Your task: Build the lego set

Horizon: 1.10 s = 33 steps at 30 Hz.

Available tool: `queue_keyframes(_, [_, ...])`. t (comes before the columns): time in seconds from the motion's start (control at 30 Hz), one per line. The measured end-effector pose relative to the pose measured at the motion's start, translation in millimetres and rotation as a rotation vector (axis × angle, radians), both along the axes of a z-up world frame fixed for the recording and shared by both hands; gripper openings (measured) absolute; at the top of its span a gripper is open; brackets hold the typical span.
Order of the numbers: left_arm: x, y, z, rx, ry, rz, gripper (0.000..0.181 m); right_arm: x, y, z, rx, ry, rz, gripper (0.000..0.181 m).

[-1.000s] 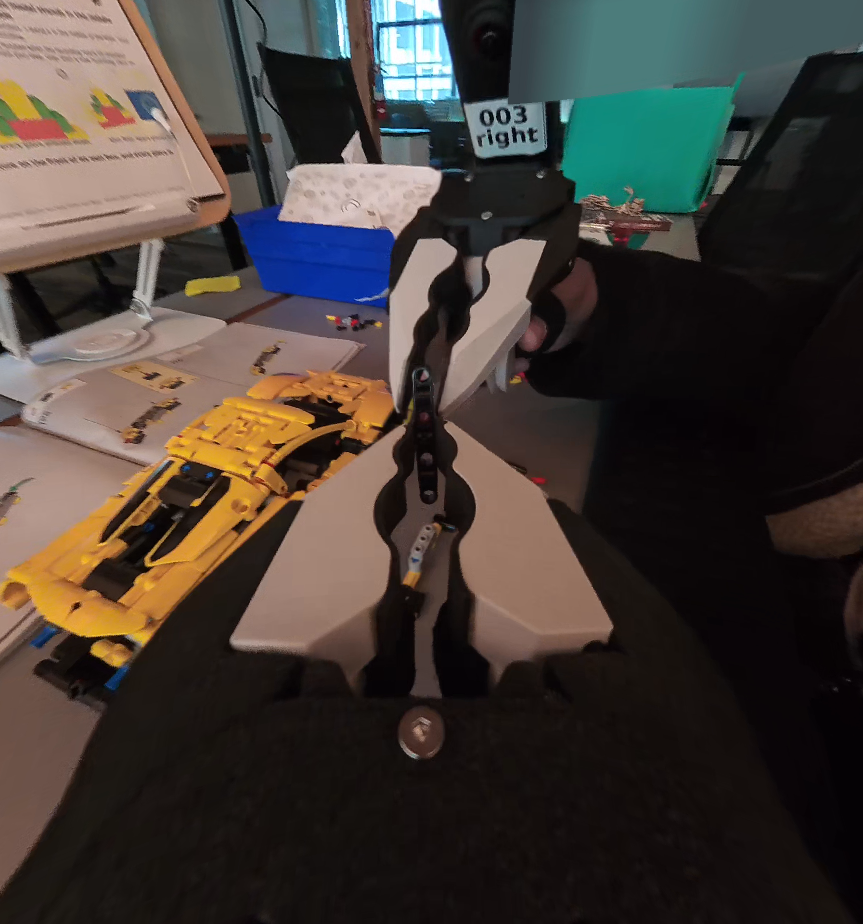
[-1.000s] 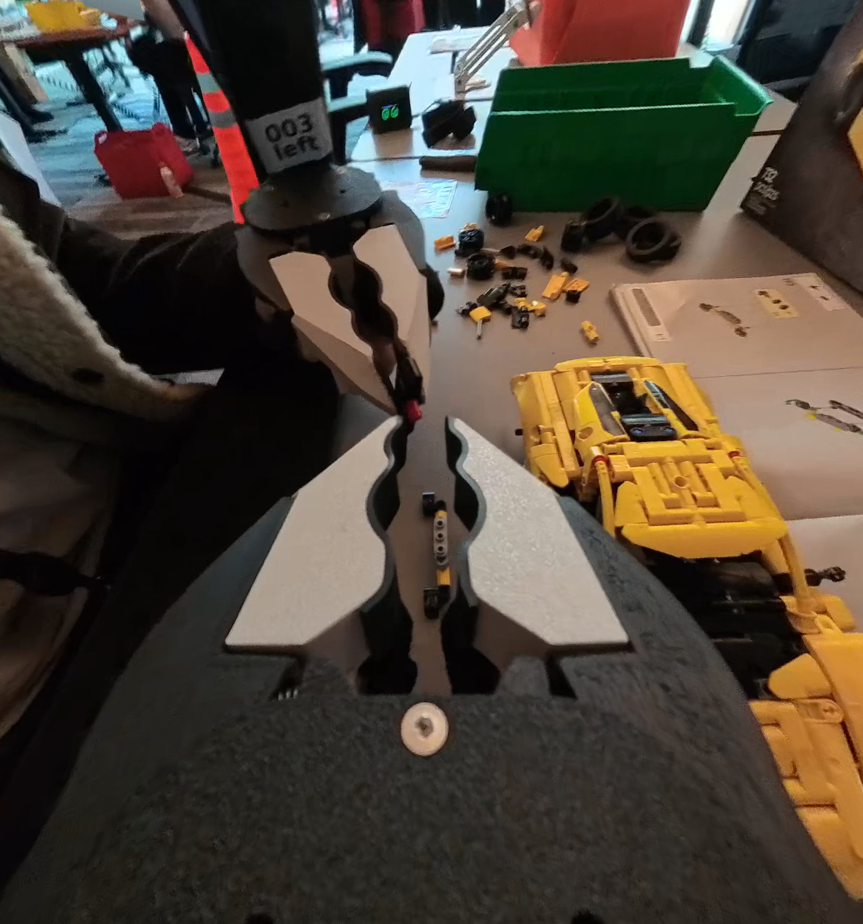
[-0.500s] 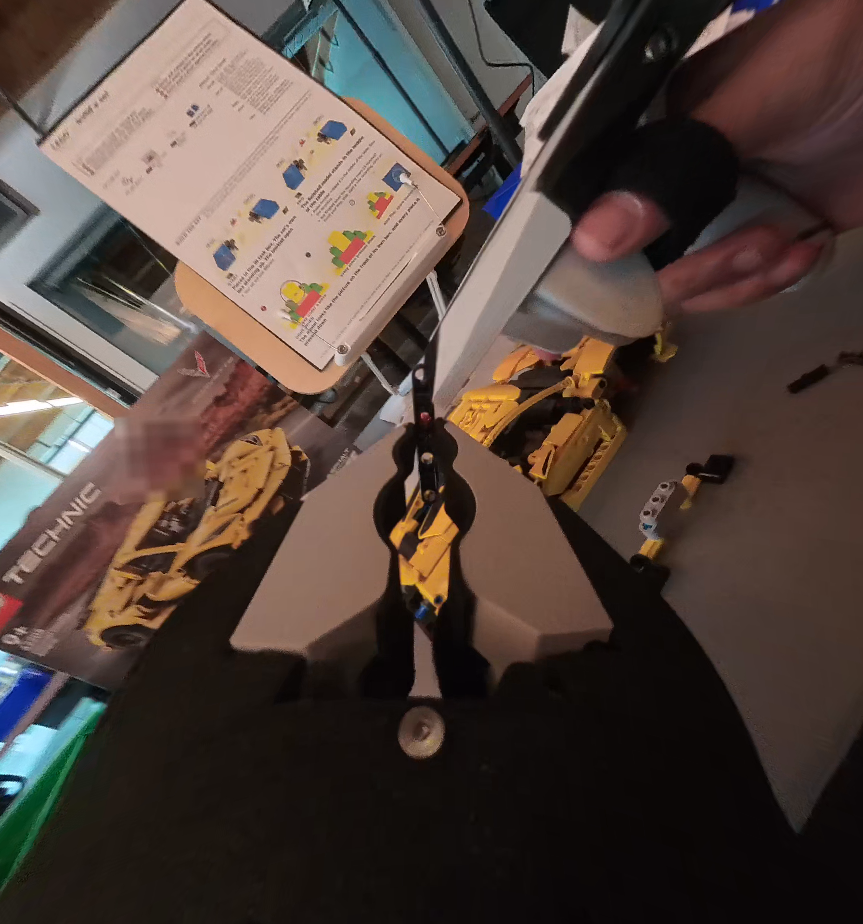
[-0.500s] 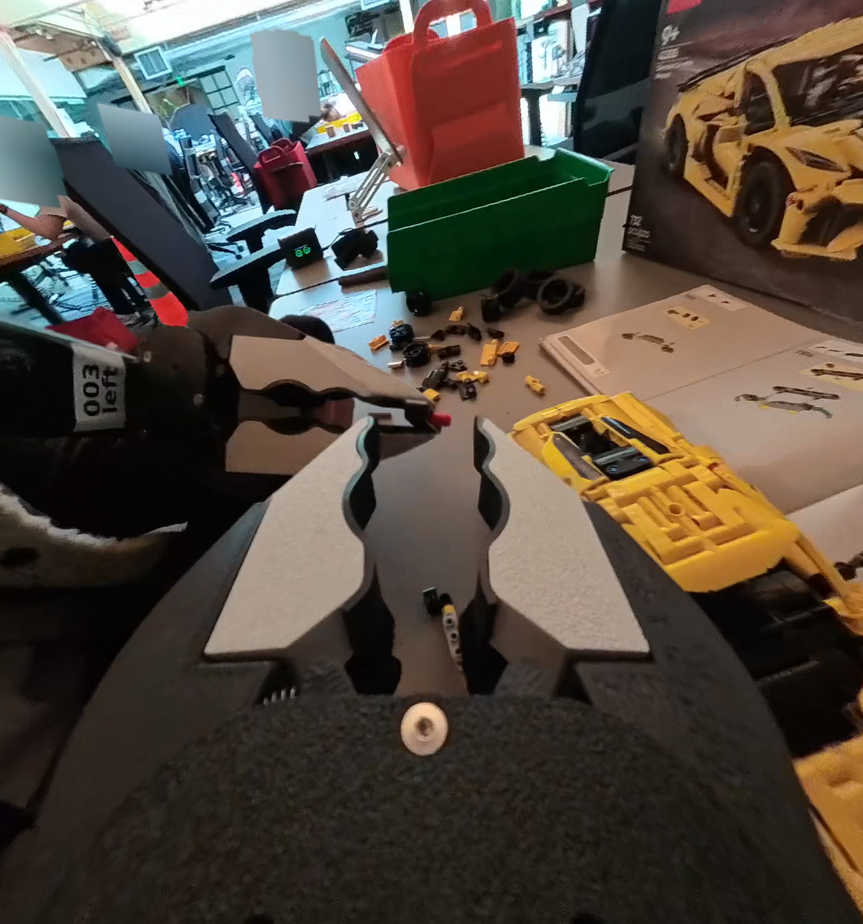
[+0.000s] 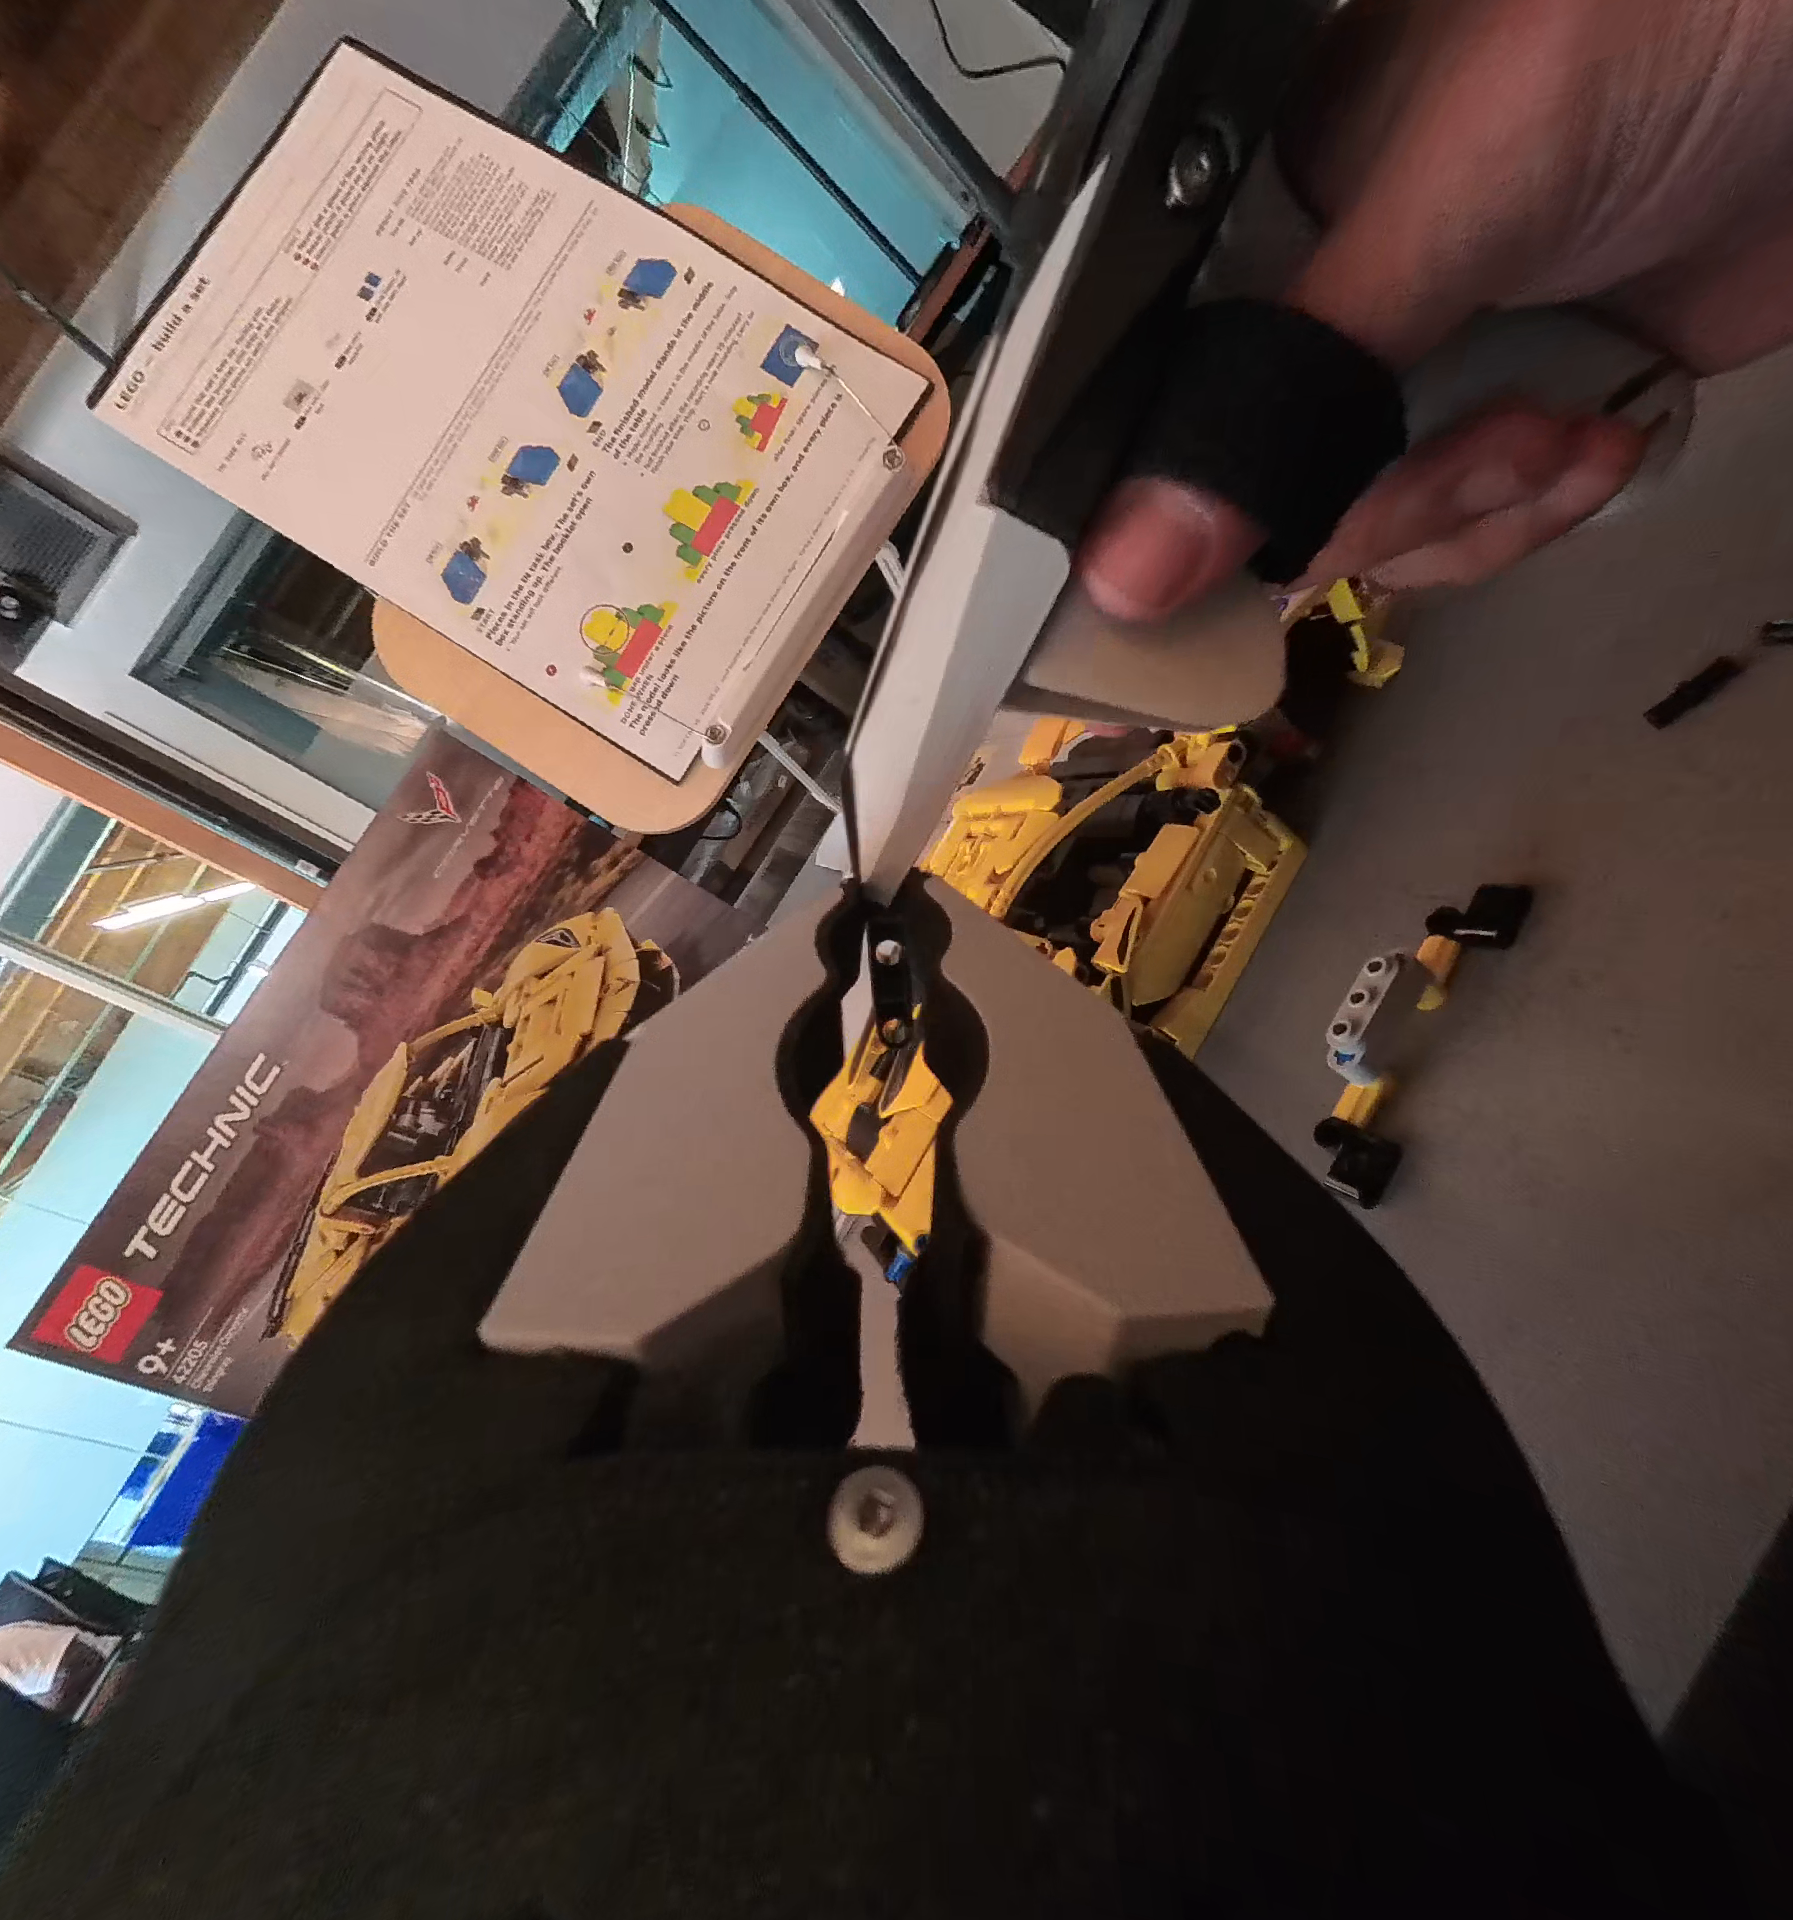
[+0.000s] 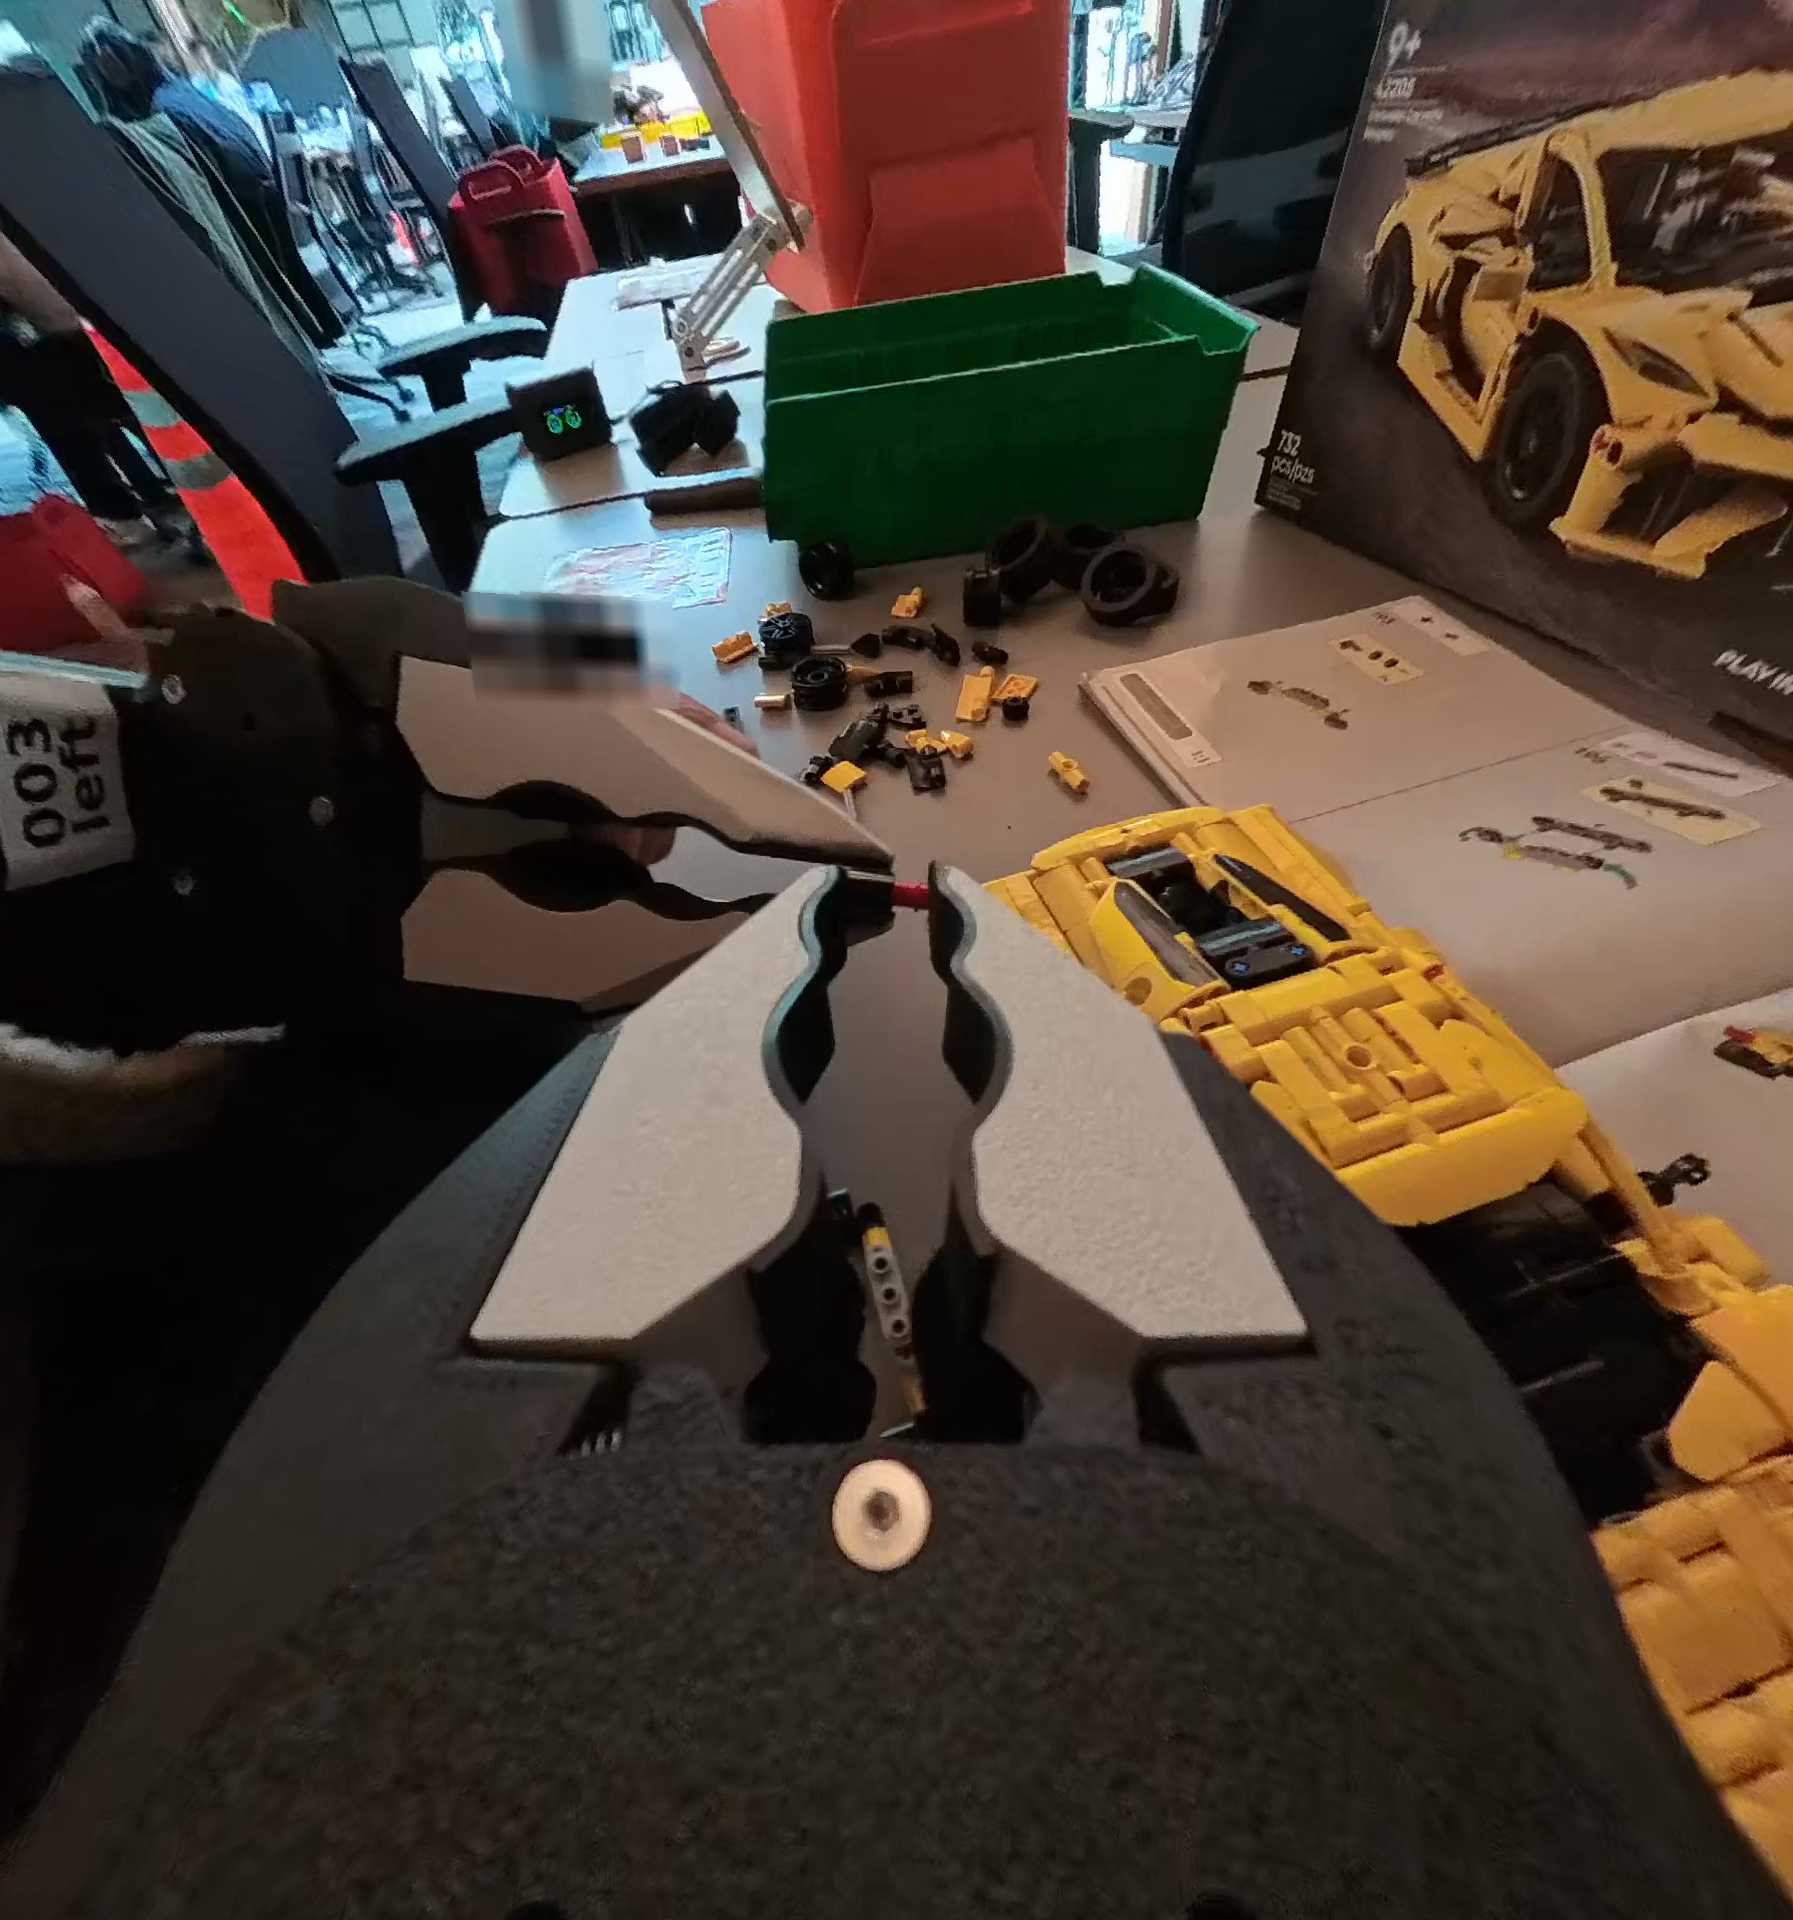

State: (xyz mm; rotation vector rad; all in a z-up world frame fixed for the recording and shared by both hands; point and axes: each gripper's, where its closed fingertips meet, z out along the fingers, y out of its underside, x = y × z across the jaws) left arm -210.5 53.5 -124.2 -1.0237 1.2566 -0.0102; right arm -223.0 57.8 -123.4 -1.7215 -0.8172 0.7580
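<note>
My left gripper [image 5: 884,914] is shut on a thin black beam [image 5: 897,987] with holes, held in the air. In the right wrist view it [image 6: 798,873] comes in sideways from the left. A red pin [image 6: 907,894] sticks out of the beam's end. My right gripper [image 6: 884,894] has its fingertips pressed on that red pin and beam end. In the left wrist view it [image 5: 876,868] reaches down from the upper right, with a person's hand [image 5: 1494,312] on it. The yellow lego car [image 6: 1318,1029] lies on the table to the right, and also shows in the left wrist view [image 5: 1162,883].
A small grey and yellow sub-assembly [image 5: 1375,1029] lies on the table. Loose parts [image 6: 902,717], black tyres [image 6: 1100,577] and a green bin [image 6: 985,436] are farther back. Open instruction booklets [image 6: 1339,717], the set's box [image 6: 1598,312] and an instruction sheet on a stand [image 5: 528,416] stand around. Less than 4 cm separates the two grippers' tips.
My right gripper has narrowed from open to closed on the red pin. My left gripper has rolled onto its side with the beam, and the two grippers have come together.
</note>
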Motion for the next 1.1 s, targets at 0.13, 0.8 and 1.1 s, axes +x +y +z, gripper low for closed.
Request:
queue_keyframes(0.13, [-0.6, 0.1, 0.4, 0.011, 0.004, 0.014, 0.007, -2.2, -2.3, 0.1, -0.020, 0.012, 0.002, 0.009])
queue_keyframes(0.8, [-30.2, -0.5, 44.8, -1.144, -0.758, -0.594, 0.007, 96.7, -106.1, -101.0, -0.240, -0.515, 0.310, 0.020])
queue_keyframes(1.1, [-23.6, -6.9, 36.9, -1.097, -0.679, -0.558, 0.007, 106.4, -117.3, -116.7, -0.352, -0.553, 0.133, 0.017])
